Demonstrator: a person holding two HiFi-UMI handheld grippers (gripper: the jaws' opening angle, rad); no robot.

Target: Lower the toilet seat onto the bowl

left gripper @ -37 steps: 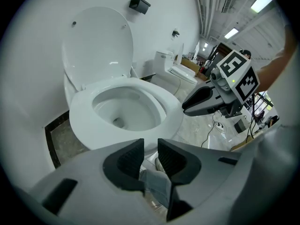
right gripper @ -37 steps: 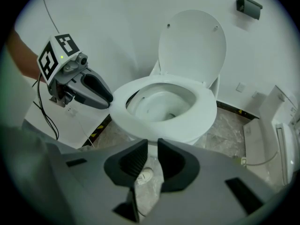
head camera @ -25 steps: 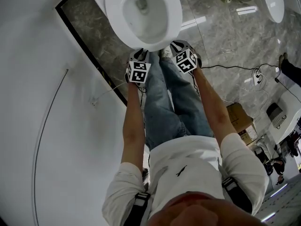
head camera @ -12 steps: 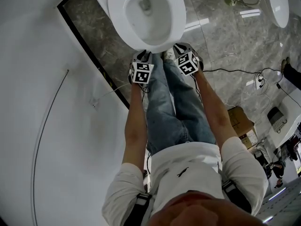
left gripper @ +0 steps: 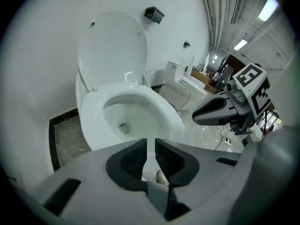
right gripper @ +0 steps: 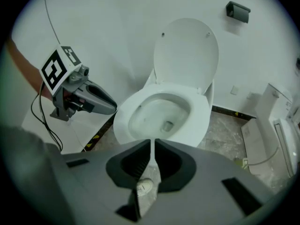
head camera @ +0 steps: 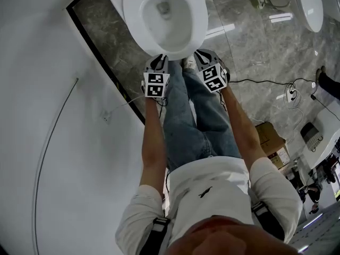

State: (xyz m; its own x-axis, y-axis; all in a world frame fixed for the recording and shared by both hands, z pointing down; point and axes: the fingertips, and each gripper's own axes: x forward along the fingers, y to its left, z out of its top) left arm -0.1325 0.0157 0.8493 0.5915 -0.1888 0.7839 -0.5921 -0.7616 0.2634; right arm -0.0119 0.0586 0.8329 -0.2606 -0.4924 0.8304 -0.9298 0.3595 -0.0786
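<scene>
The white toilet seat [head camera: 197,23] lies flat on the bowl, also shown in the left gripper view [left gripper: 165,112] and the right gripper view [right gripper: 202,110]. The lid [left gripper: 112,50] stands upright against the wall. My left gripper [head camera: 159,60] hovers just in front of the bowl's front rim. Its jaws have just been closing and stand a narrow gap apart with nothing between them [left gripper: 150,146]. My right gripper [head camera: 202,55] hangs beside it, to the right of the rim. Its jaws are shut and empty [right gripper: 152,146]. Neither gripper touches the toilet.
The person's legs and shoes [head camera: 187,62] stand between the grippers. A dark skirting strip [head camera: 101,57] edges the white wall panel at left. Cables [head camera: 289,86] and a cardboard box [head camera: 273,139] lie on the marble floor at right. A second toilet [left gripper: 187,81] stands farther off.
Both grippers have drawn slightly back from the bowl's front rim toward the person. The seat and lid look the same.
</scene>
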